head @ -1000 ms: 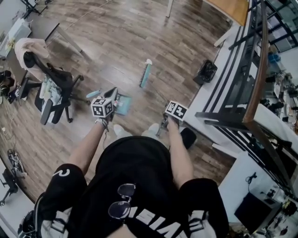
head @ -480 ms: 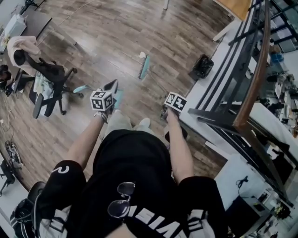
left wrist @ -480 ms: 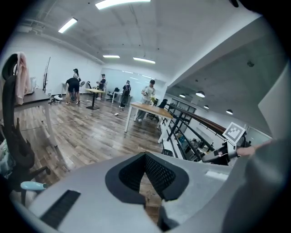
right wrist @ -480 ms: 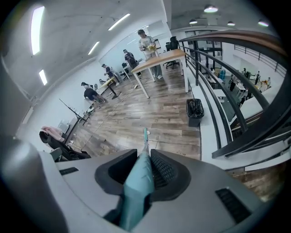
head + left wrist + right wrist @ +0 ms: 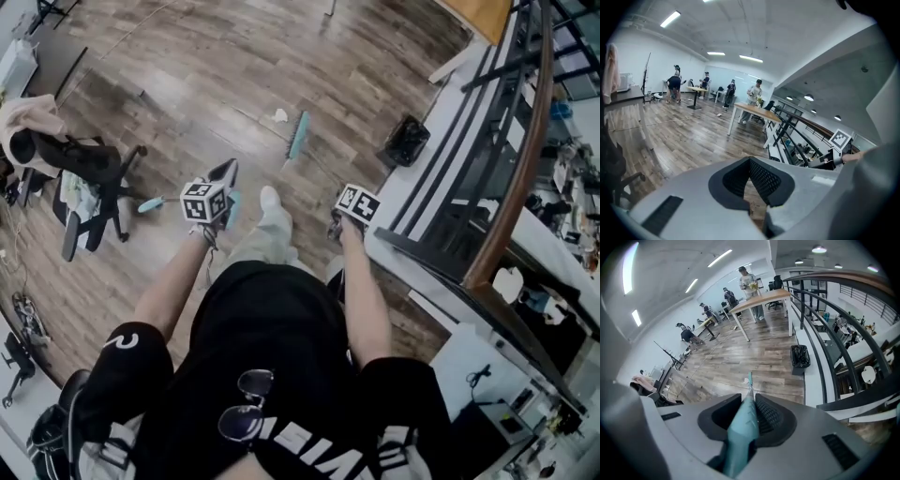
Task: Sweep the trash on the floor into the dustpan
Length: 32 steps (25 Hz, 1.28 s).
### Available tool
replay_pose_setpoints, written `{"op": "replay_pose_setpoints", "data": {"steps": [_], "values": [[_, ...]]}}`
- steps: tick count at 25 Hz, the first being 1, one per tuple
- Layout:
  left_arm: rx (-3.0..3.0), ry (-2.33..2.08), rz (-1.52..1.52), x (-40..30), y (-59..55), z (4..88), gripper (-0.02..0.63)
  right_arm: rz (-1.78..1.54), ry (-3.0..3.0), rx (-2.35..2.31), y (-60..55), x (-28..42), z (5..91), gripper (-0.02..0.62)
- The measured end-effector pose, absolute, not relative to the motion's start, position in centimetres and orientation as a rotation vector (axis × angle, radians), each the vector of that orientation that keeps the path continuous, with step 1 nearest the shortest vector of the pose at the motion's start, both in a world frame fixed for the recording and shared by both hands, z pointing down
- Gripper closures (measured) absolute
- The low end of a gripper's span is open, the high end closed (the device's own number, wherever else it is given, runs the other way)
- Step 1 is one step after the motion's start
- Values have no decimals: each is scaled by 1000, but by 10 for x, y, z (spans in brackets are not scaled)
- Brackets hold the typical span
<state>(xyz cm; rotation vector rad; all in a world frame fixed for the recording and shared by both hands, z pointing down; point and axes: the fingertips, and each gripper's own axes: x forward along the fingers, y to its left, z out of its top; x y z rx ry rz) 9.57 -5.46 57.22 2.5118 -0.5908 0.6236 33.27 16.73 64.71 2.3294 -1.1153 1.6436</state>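
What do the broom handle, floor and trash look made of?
Broom handle: likely plastic, smooth matte teal, with a moulded taper.
Floor: wood or wood-look laminate, glossy; plank seams, grain and reflections show.
Trash: probably crumpled paper, white and irregular; too small to be sure.

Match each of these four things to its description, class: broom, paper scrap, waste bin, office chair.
Things:
1. broom
2. paper scrap
3. waste bin
4. office chair

Descriptions:
A. black, standing near the railing
B. draped with cloth, at the head view's far left
C. teal, its handle clamped in the right tool
D. white, lying on the floor beside the bristles

Pairs: 1-C, 2-D, 3-A, 4-B
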Motion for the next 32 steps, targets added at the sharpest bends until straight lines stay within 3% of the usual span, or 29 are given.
{"op": "replay_pose_setpoints", "data": {"steps": [7, 32], "values": [[2487, -580, 597, 153, -136, 574, 609, 1637, -1045, 2262, 98, 385, 657, 512], [2197, -991, 540, 223, -313, 628, 607, 1360, -1398, 1854, -237, 546, 743, 512]]}}
